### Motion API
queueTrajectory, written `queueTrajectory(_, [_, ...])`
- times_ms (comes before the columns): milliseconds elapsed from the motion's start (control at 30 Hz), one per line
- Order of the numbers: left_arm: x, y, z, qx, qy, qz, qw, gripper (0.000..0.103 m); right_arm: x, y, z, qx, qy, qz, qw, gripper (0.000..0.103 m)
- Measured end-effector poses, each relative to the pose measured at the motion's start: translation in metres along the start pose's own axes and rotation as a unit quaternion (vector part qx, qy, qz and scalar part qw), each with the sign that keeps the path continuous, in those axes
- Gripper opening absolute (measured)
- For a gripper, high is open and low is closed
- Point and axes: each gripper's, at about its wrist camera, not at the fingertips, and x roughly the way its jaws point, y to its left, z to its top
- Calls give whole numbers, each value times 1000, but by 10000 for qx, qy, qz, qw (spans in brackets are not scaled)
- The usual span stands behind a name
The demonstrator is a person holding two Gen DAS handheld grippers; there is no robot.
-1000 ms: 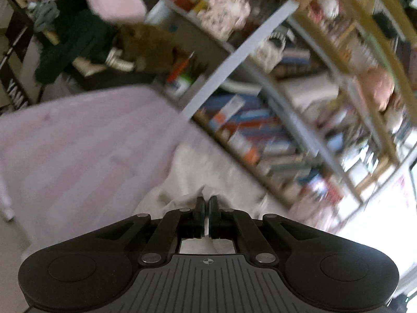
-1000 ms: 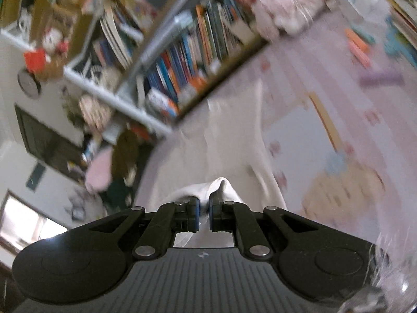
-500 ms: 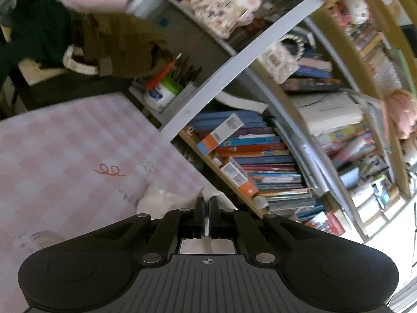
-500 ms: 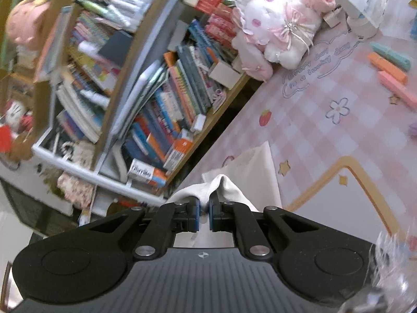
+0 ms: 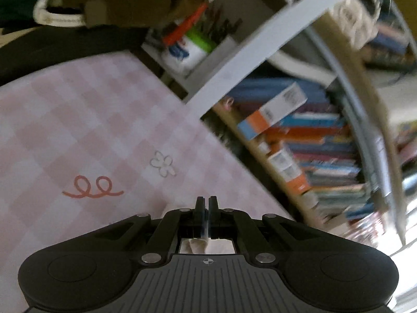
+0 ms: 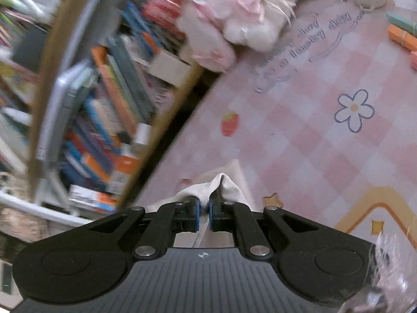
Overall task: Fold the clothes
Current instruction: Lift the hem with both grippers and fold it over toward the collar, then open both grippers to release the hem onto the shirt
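A cream-white garment (image 6: 229, 187) bunches up over my right gripper (image 6: 204, 206), whose jaws are shut on a fold of it; more of the cloth lies flat on the pink checked table cover (image 6: 312, 143) just ahead. In the left wrist view my left gripper (image 5: 206, 203) is shut tight, and a thin strip of the same cream cloth (image 5: 198, 244) shows pinched between and behind its fingers. Most of the garment is hidden under both grippers. Both point down toward the far edge of the table, close to the bookshelf.
A bookshelf packed with books (image 5: 299, 135) stands right behind the table edge. A pen cup (image 5: 187, 49) sits on a shelf at the left. A pink-white plush toy (image 6: 247, 7) and pastel blocks (image 6: 401, 31) lie at the back right of the table cover.
Both grippers have swept forward and lower toward the bookshelf side of the table, dragging the cream garment along. Far less cloth shows ahead of them than a second ago.
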Motion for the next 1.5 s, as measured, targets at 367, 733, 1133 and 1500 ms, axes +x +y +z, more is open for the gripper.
queueTrajectory(367, [41,3,12,-258,170,496,9983,1,29,-22,9,1136,-319,-6,9930,7])
queueTrajectory(733, [-6,-72,-34,1784,224,465,9826,9,32,3,18,-263,135,-73,9995,51])
queueTrajectory(1133, [31,-136,-120,3689,1091,706,9204,10,55,52,1,-2377,648,-514,9678,51])
queueTrajectory(1500, [58,-193,-146,4609,948,499,8810,11,85,104,-108,-5003,635,-807,8597,54])
